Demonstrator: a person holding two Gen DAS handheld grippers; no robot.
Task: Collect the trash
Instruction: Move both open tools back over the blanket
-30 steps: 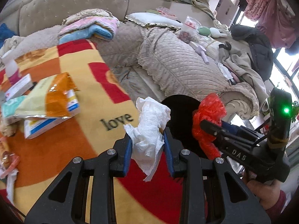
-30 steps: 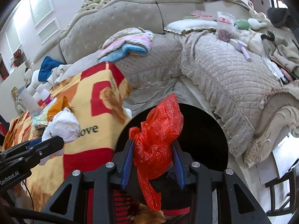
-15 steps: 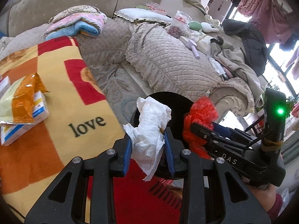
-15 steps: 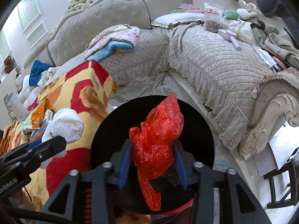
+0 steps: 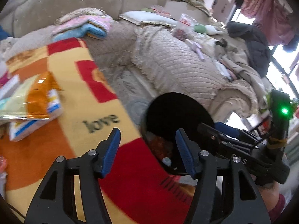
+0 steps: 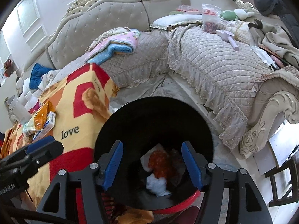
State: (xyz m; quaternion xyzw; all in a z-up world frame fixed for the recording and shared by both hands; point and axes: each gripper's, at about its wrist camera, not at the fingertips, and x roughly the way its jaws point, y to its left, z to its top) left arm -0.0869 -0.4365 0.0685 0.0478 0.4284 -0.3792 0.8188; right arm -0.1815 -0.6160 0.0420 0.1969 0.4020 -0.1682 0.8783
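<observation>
Two tools (left tool point(image 5: 147, 141), right tool point(image 6: 152, 154)) opening, empty, over bin rim point(image 6: 104, 130)

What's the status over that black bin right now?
Left hand-held gripper and right hand-held gripper opening, nothing between them. Red bag and white tissue in bin. Nothing blocking.
</observation>
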